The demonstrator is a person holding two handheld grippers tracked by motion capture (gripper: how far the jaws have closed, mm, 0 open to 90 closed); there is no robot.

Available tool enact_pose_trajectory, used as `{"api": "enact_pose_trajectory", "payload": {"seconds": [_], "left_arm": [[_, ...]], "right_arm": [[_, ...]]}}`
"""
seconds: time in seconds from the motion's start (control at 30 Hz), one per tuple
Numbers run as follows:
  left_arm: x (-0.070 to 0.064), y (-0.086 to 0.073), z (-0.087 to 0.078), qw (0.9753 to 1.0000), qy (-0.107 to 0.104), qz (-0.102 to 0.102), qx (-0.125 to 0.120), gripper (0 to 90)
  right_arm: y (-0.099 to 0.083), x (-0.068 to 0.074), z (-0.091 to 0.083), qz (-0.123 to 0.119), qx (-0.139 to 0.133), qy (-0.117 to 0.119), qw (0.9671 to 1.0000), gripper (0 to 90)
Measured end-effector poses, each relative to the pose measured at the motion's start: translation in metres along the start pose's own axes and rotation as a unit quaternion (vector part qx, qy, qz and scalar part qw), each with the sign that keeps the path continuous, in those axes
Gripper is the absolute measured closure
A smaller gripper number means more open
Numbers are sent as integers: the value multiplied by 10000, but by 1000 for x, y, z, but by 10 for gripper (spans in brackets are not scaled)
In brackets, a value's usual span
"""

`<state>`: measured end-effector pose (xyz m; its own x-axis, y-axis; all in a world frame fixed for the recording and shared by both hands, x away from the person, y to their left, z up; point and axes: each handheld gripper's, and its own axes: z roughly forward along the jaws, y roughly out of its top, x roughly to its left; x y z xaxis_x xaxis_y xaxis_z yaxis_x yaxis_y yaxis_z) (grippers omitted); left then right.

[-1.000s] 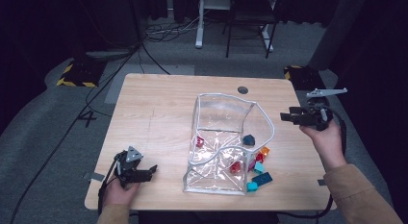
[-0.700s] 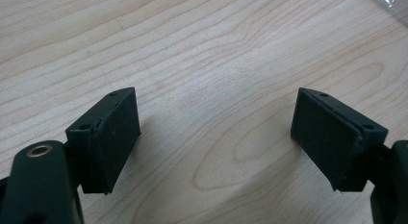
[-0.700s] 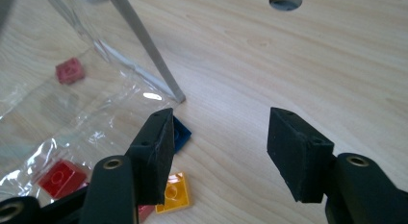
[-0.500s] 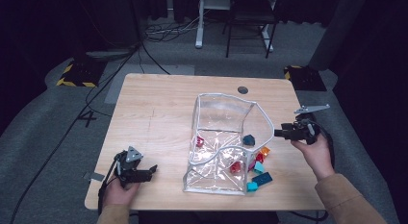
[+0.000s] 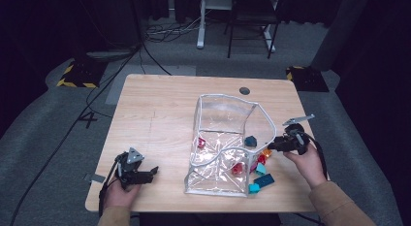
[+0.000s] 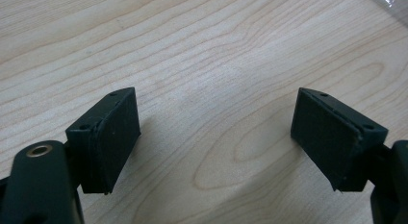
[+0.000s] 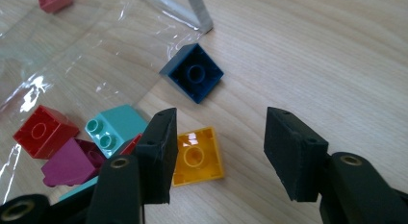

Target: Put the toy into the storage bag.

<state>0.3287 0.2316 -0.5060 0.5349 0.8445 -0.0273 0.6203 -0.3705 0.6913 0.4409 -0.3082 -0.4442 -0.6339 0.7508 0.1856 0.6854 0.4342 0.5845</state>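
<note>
Right gripper (image 5: 272, 146) hovers low over the table's (image 5: 165, 109) right side, beside the clear plastic bag (image 5: 220, 138), jaws spread apart and holding nothing. In the right gripper view the same gripper (image 7: 219, 142) has its jaws wide, with the yellow brick (image 7: 199, 156) lying hollow side up on the wood, partly behind the left jaw. Dark blue brick (image 7: 192, 72) lies a bit beyond, also hollow side up, just off the bag's plastic film (image 7: 86, 56) and near its grey edge strip (image 7: 195, 10). Left of the jaws sits a cluster: turquoise brick (image 7: 115, 128), red brick (image 7: 45, 130) and magenta brick (image 7: 72, 161), touching or nearly so, on the bag's film. Another pinkish-red brick (image 7: 55, 0) lies farther off at the top edge.

High view: dark blue brick (image 5: 250, 140) by the bag's right wall, orange-yellow piece (image 5: 266, 153) just in front of the right gripper, turquoise and blue bricks (image 5: 261, 180) near the bag's front right corner. Small red pieces (image 5: 236, 168) show through the bag.

Left gripper (image 5: 148, 173) rests near the table's front left corner, well apart from the bag, in the person's left hand (image 5: 118, 194). In the left gripper view, the gripper (image 6: 214, 132) has jaws released wide over bare wood, nothing between them.
</note>
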Motion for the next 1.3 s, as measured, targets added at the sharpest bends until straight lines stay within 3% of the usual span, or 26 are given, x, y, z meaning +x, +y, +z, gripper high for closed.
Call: {"api": "enact_pose_trajectory", "payload": {"seconds": [0.3, 0.53, 0.73, 1.03, 1.3], "left_arm": [[0, 0, 0, 10000, 2, -5, 0, 178], [0, 0, 0, 10000, 5, -6, -5, 178], [0, 0, 0, 10000, 5, -2, 1, 178], [0, 0, 0, 10000, 8, -6, -5, 178], [0, 0, 0, 10000, 3, -4, 1, 178]], "right_arm": [[0, 12, 20, -179, 231, 89, 9995, 476], [-2, 15, 29, -404, 419, -281, 9979, 508], [-7, 6, 31, -306, 523, -341, 9976, 568], [-8, 3, 21, -214, 316, -384, 9985, 587], [-1, 7, -3, -251, 8, -295, 9992, 587]]}}
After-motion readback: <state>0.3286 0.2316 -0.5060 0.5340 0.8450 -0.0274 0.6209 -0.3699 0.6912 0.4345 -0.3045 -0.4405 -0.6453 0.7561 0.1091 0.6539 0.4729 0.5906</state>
